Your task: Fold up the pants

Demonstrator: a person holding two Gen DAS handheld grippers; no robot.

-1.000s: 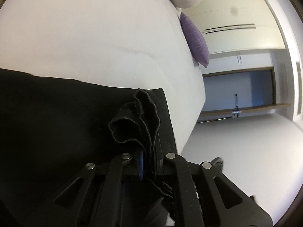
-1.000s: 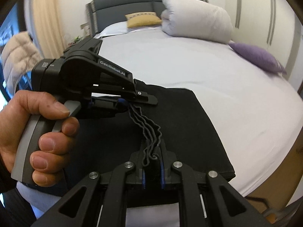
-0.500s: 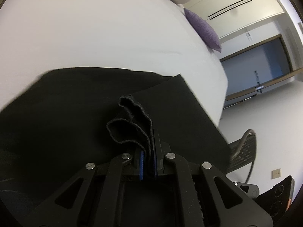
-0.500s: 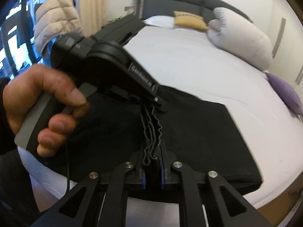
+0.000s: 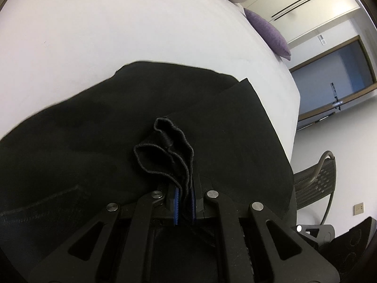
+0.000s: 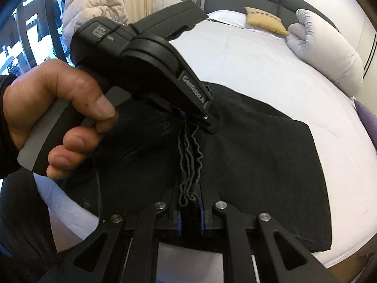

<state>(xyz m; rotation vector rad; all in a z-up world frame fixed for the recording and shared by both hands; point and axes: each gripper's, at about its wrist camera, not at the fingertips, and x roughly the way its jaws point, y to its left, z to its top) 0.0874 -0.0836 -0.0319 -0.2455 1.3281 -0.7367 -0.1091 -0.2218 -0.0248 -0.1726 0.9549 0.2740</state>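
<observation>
Black pants [image 6: 259, 146] lie spread on the white bed [image 6: 247, 59], near its foot edge. My left gripper [image 5: 185, 202] is shut on a bunched hem edge of the pants [image 5: 169, 155]. It also shows in the right wrist view [image 6: 188, 115], held by a hand, pinching the same wavy edge. My right gripper [image 6: 189, 214] is shut on the other end of that edge [image 6: 189, 165]. The two grippers hold the edge lifted, a short way apart, over the pants.
A rolled white duvet [image 6: 327, 54] and a tan cushion [image 6: 264, 21] lie near the dark headboard [image 6: 259, 0]. A purple cushion [image 5: 268, 33] lies at the bed's side. A mesh chair [image 5: 315, 184] stands on the floor past the bed edge. A beige jacket [image 6: 92, 2] hangs at the back left.
Both grippers have carried the pinched edge inward over the pants, toward the headboard side. More black fabric now lies under and ahead of the left gripper. Both grips are unchanged.
</observation>
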